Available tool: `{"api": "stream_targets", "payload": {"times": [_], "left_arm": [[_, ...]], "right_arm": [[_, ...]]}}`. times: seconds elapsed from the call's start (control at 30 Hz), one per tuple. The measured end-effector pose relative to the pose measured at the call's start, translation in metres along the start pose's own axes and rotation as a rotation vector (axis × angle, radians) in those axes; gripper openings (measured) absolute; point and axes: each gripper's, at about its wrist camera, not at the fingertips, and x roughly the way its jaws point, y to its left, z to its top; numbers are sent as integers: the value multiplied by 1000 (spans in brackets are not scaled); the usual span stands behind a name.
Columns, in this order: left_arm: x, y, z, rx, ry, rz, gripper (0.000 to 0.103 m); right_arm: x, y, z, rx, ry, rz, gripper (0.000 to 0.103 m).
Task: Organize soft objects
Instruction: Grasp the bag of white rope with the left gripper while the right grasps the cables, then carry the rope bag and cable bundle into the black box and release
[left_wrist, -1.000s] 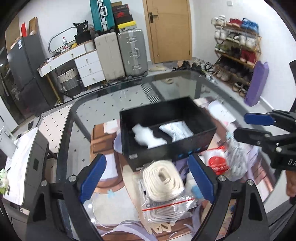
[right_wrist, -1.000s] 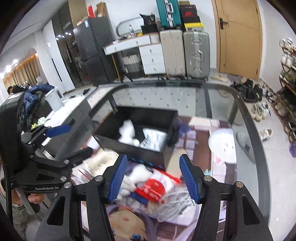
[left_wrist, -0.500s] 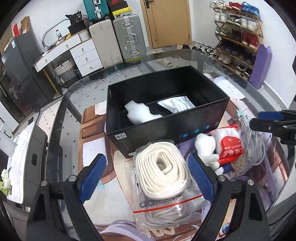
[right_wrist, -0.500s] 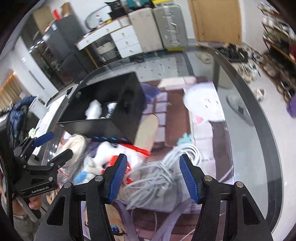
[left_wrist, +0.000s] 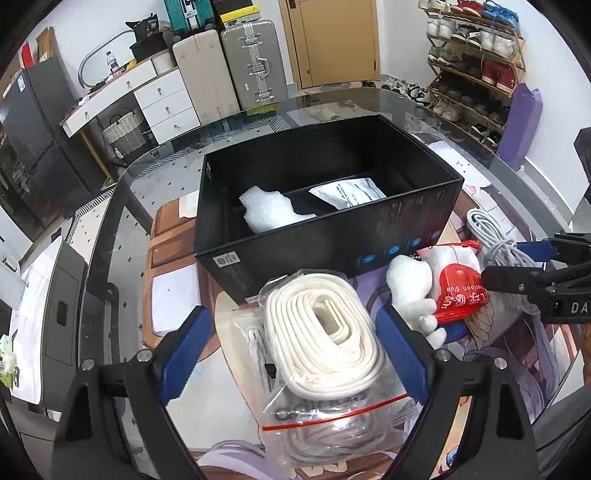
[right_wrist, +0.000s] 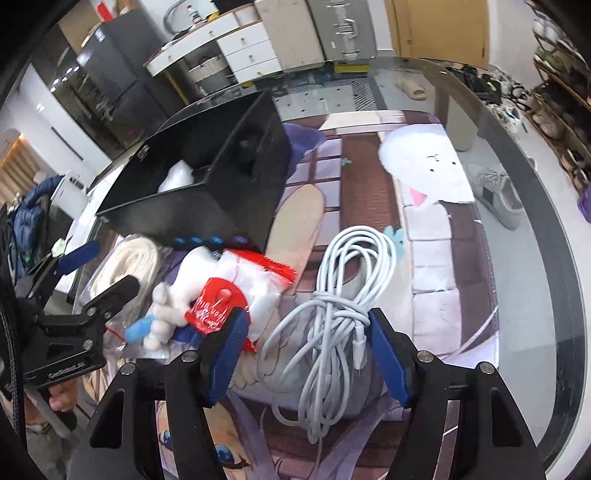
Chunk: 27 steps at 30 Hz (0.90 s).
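landmark: open black cardboard box with a divider (left_wrist: 325, 221), on the round glass table (right_wrist: 535, 258); white foam and a white paper packet already lie inside.
left gripper (left_wrist: 291, 347): jaws wide apart, astride the clear zip bag holding a coiled white rope (left_wrist: 325, 350), just in front of the box's near wall; the pads do not press on it.
right gripper (right_wrist: 304, 350): its jaws have just been closing, not yet clamped; the bundled white charging cable (right_wrist: 332, 306) lies between them, in front of the box and to its right.
between the two: white plush toy with a red packet (right_wrist: 218, 299), against the box's front.
step in hand: likely lowering onto cable and bag.
doing it well: close on the knotted middle of the cable so loops don't trail; take the bag across the coil, not the loose plastic.
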Motion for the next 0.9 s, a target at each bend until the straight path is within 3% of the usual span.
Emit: {"api": "stream_targets", "payload": {"times": [0.27, 0.3, 0.33, 0.37, 0.5, 0.63, 0.7, 0.73, 0.9], "left_arm": [[4, 1, -4, 16, 30, -30, 89], [4, 3, -4, 12, 33, -48, 81], [5, 4, -3, 10, 41, -70, 65], [6, 3, -3, 11, 51, -89, 56], [4, 5, -3, 13, 59, -100, 47], [-8, 12, -6, -10, 43, -111, 43], [-15, 16, -8, -14, 28, -109, 43], [-19, 18, -10, -16, 21, -106, 43], [-31, 22, -23, -28, 20, -124, 43]], "right_arm": [[-3, 9, -6, -79, 4, -30, 52], [-4, 11, -7, -93, 2, -36, 51], [-5, 13, -8, -100, 1, -38, 51], [-6, 14, -9, -105, -2, -38, 51], [-12, 18, -11, -124, -17, -47, 50], [-22, 20, -13, -148, -45, -64, 49], [-26, 22, -14, -160, -53, -59, 42], [-28, 23, -15, -165, -51, -51, 33], [-32, 23, -21, -184, -52, -63, 33]]}}
